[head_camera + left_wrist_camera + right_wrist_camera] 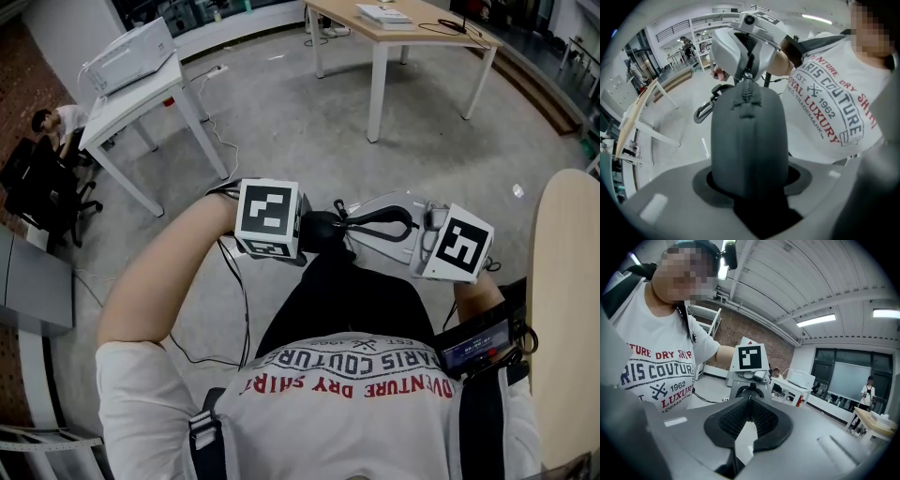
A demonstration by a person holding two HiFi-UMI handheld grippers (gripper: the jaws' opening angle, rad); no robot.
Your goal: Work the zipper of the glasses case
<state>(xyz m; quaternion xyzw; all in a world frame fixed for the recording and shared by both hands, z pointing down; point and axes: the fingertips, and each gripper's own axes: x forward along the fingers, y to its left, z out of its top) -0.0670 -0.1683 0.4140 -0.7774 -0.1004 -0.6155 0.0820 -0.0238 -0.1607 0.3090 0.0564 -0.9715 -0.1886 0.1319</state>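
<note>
Left gripper view puts the glasses case [750, 140] right in the left gripper [750, 191]: the jaws are clamped on its near end, and the case stands straight out ahead of them. It is a dark grey, matte, rounded shell, with a zipper [749, 96] running along its ridge away from the jaws. At the far end of that ridge the right gripper [748, 69] comes in from the opposite side, its jaw tips pinched on the zipper pull [748, 78]. A dark carabiner loop [704, 111] hangs beside the case, just left of the pull. In the right gripper view the ribbed black pads [733, 419] meet only at their tips, with a wedge-shaped gap behind them. Just beyond the tips sits the left gripper's marker cube [750, 357]. Head view shows both grippers held in the air in front of the person's white printed T-shirt [347, 375], the case bridging them. Well beyond the grippers lies a grey concrete floor [281, 122]. A white table [141, 98] carrying a white box [131, 54] stands off to the left, and a wood-topped table [431, 30] further on. A brick wall [776, 345] closes the room.
</note>
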